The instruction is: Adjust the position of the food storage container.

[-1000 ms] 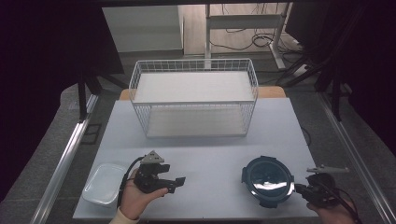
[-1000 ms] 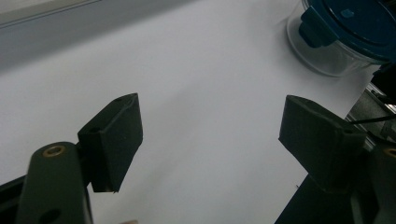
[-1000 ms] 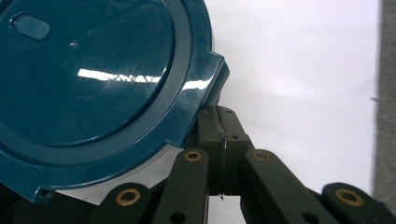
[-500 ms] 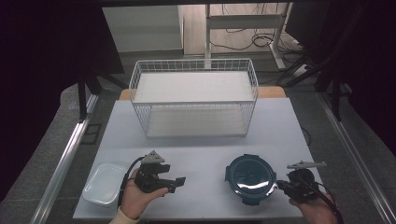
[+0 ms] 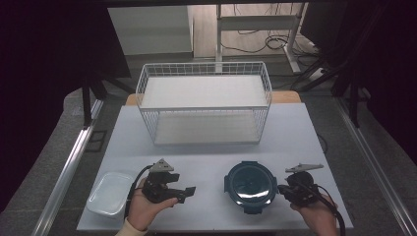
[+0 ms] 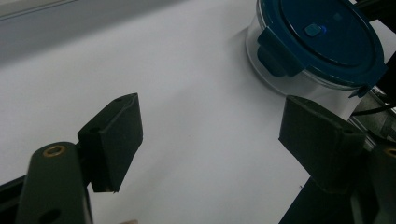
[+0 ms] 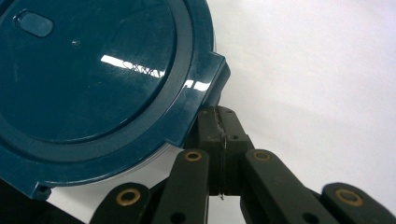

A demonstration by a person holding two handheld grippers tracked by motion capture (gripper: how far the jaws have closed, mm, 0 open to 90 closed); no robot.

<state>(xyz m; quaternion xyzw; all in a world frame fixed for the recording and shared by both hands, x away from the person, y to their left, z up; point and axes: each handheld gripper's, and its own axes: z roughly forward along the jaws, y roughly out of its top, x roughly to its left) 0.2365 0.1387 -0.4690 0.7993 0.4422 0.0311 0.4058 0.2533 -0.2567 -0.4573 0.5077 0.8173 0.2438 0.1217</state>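
Two grippers sit on my side of the round clear container with the dark blue clip-on lid [image 5: 251, 186], which stands on the white table [image 5: 206, 147] in front of the white wire basket [image 5: 204, 105]. My right gripper [image 5: 282, 189] is clenched, jaws pressed flat together with nothing between them, and its tips touch the container at a lid clip on its right side; the right gripper view shows the joined tips [image 7: 223, 128] under the lid's edge. My left gripper [image 5: 189, 192] rests left of the container, apart from it, jaws spread wide and empty. A clear rectangular plastic tub [image 5: 110, 193] lies farther left of the container.
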